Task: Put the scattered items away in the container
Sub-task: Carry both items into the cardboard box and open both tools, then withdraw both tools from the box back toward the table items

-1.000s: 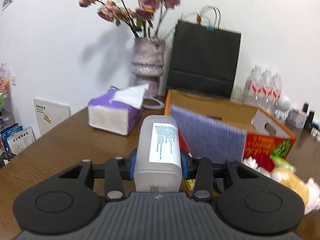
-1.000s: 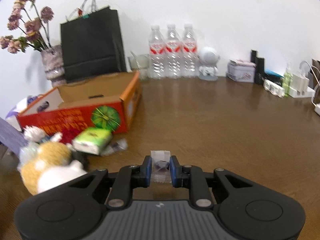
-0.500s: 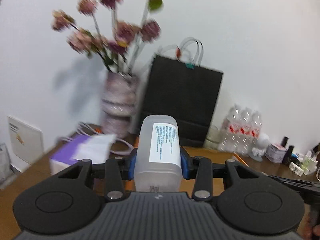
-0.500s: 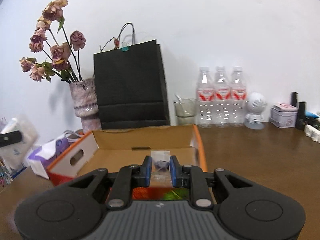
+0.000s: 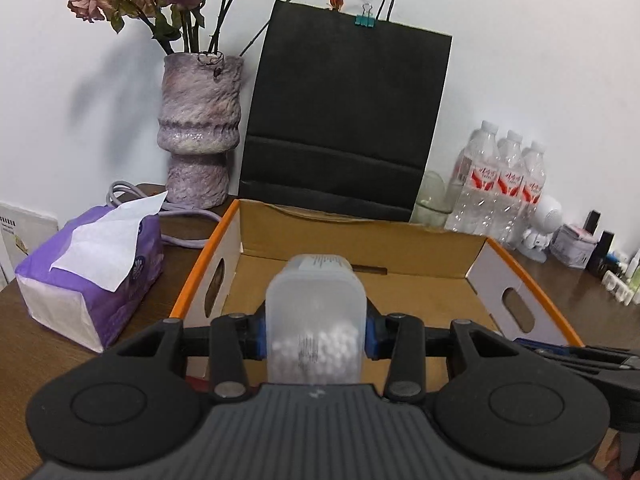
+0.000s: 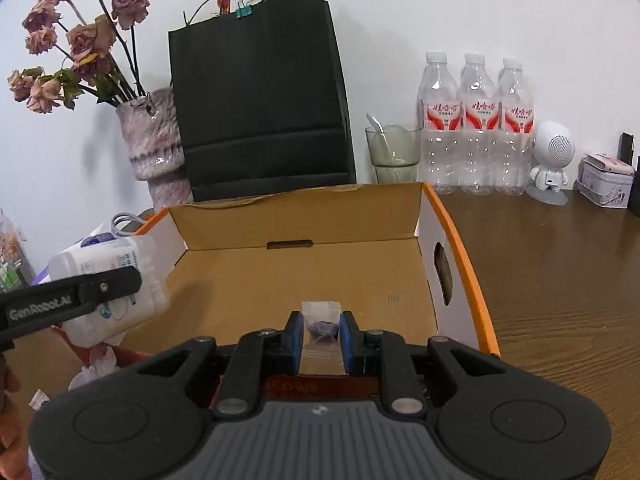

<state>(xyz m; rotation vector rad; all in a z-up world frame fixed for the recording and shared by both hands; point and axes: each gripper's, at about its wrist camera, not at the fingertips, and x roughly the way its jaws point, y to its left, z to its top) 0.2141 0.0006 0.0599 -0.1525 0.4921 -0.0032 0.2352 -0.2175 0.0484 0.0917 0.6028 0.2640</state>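
Hovering over cardboard box [image 5: 420,304] | left gripper [image 5: 315,330] clamped on white bottle [image 5: 316,320] | right gripper [image 6: 319,334] clamped on small clear bag [image 6: 320,330], box directly ahead

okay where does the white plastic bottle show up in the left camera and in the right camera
Left wrist: the white plastic bottle sits low at centre, clamped in the left gripper over the cardboard box.
Right wrist: the same bottle is at the left edge, beside the box's left wall.
Shared landmark: the black paper bag behind the box.
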